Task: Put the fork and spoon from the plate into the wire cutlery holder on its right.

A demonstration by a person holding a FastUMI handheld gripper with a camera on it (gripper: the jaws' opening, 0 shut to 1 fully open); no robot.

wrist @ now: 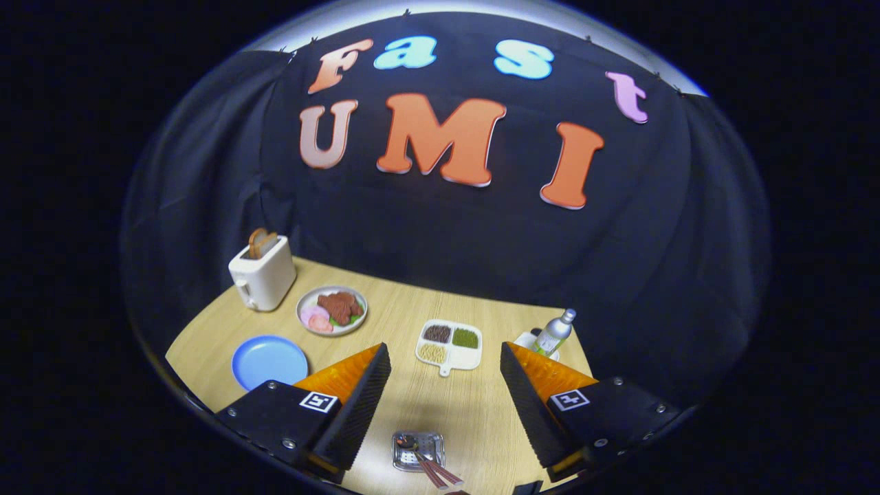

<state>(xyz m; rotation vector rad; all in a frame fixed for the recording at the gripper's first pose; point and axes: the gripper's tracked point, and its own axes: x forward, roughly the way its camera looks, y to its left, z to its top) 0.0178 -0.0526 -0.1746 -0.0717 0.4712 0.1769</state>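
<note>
Tool (445,361) spread wide above worktop (474,412), gripping nothing. Small metal plate (418,450) with red-handled cutlery (433,471) below, between fingers. Divided snack tray (450,345) ahead.

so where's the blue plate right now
In the gripper view, the blue plate lies on the wooden table, just left of the open left finger, with the toaster beyond it.

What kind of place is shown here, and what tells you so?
Probably a staged kitchen tabletop in a recording booth: a toaster holding bread, a plate of food, and a divided tray sit on a wooden table before black cloth. The tool is open above it.
</note>
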